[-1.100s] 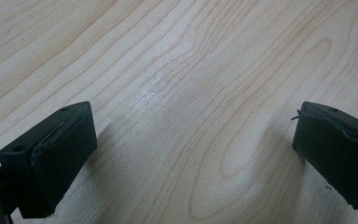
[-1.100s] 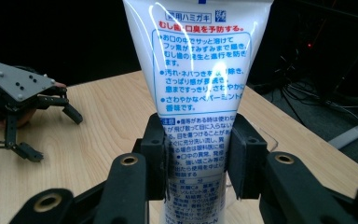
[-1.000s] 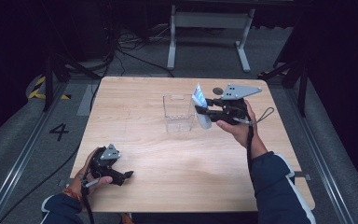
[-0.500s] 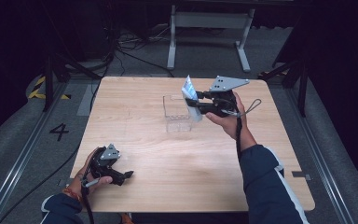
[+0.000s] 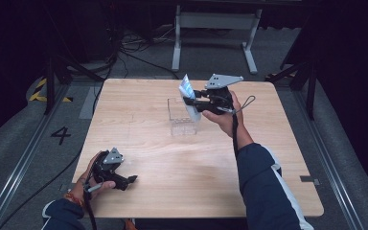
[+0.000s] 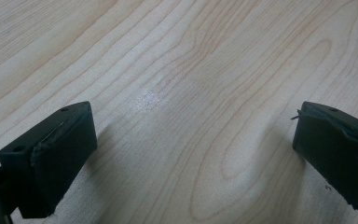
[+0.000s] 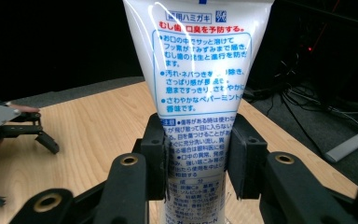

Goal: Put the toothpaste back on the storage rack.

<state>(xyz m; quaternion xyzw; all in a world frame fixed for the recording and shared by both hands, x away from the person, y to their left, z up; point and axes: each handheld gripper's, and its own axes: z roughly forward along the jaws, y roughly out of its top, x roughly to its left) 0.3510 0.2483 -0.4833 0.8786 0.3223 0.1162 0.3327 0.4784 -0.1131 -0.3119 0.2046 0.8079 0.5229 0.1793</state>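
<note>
Right tongs (image 7: pixel 196 163) are clamping a white toothpaste tube (image 7: pixel 198 70), its print legible close up, above the clear box (image 5: pixel 181 115). Left tongs (image 6: pixel 191 154) are gaping empty near the counter (image 5: pixel 268 182) edge.

Light wooden table (image 5: pixel 172 191), grey carpeted floor (image 5: pixel 139 62), metal floor rails left (image 5: pixel 14 167) and right, white frame stand (image 5: pixel 214 21) far, tangled black cables (image 5: pixel 124 43), dark surroundings.

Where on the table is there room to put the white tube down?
Bare wood lies between the clear box and the left tongs, and along the table's right edge beside the sleeve. It is crowded where the right tongs hold the tube above the box.
</note>
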